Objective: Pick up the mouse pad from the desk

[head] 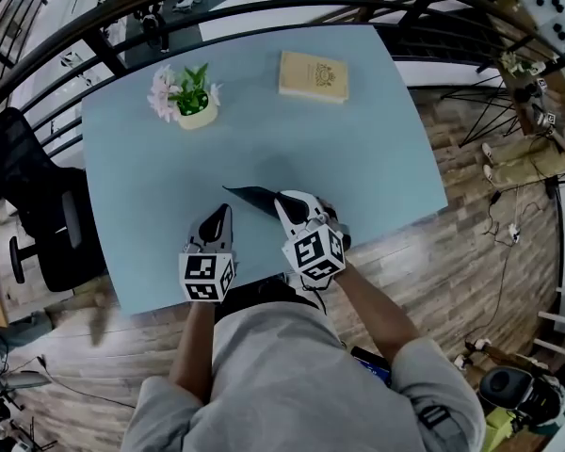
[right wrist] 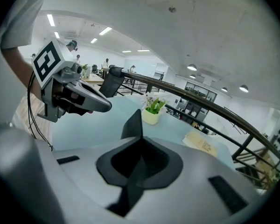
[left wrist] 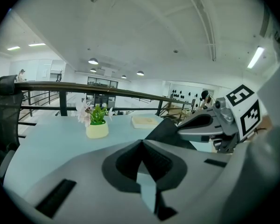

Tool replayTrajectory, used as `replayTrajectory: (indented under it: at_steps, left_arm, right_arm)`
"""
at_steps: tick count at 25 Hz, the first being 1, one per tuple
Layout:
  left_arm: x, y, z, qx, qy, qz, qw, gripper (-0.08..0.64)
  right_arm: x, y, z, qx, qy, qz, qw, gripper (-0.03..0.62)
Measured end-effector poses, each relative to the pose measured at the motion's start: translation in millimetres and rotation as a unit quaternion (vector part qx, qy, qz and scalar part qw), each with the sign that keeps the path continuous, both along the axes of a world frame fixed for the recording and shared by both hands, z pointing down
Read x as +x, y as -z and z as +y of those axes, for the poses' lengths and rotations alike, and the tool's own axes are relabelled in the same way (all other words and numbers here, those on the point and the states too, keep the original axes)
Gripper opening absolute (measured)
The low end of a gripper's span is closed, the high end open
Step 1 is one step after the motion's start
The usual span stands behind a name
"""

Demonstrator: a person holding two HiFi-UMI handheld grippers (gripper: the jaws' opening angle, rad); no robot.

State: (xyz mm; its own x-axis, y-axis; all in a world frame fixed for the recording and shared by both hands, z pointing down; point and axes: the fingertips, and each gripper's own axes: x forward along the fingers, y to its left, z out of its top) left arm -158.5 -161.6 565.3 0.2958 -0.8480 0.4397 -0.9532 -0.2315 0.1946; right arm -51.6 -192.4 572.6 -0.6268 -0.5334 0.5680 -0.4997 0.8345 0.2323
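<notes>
Worktop [head: 377,158]: pale blue, with a dark railing [head: 264,8] round its far side and wood flooring below.

Item 1, flower pot [head: 196,111]: small and cream, with pink blooms. It is the reference mark for the items below.

Item 2, tan book [head: 313,75]: lies flat, well to the right of the flower pot and slightly beyond it.

Item 3, mouse pad [head: 254,198]: a thin dark sheet on your side of the flower pot and well apart from it, with one pointed corner reaching back toward the pot. It appears raised off the worktop. Whether any edge touches the surface cannot be told.

Item 4, right gripper [head: 284,201]: clenched on the near edge of the mouse pad. In the right gripper view the sheet passes between the closed jaws and stands up beyond them [right wrist: 133,122].

Item 5, left gripper [head: 221,217]: on your side of the flower pot, just left of the pad. Its jaws are drawn together with nothing between them, and only a sliver of worktop shows in the slit.

Handling, as judged: the pad is likely light, soft and floppy. It will probably droop away from a single edge hold and may slide in the jaws. Grip well in from the edge, keep your pinch firm and lift evenly. Your free left gripper could take the opposite edge if the sheet sags.
</notes>
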Motion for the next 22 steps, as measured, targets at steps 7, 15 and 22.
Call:
replayTrajectory:
  at_steps: [7,15,22]
  left_arm:
    - [-5,17,-8,0.016,-0.003,0.002,0.9999,0.012]
    - [-14,38,-15,0.036,-0.003,0.008,0.9993,0.012]
    - [-22,66,-24,0.061,-0.001,0.018,0.998,0.012]
  right_arm:
    - [-8,17,-6,-0.004,-0.002,-0.015,1.0,0.015]
    - [-17,39,-15,-0.027,-0.028,-0.063,0.997,0.015]
    - [-22,59,-23,-0.062,-0.059,-0.115,0.99,0.015]
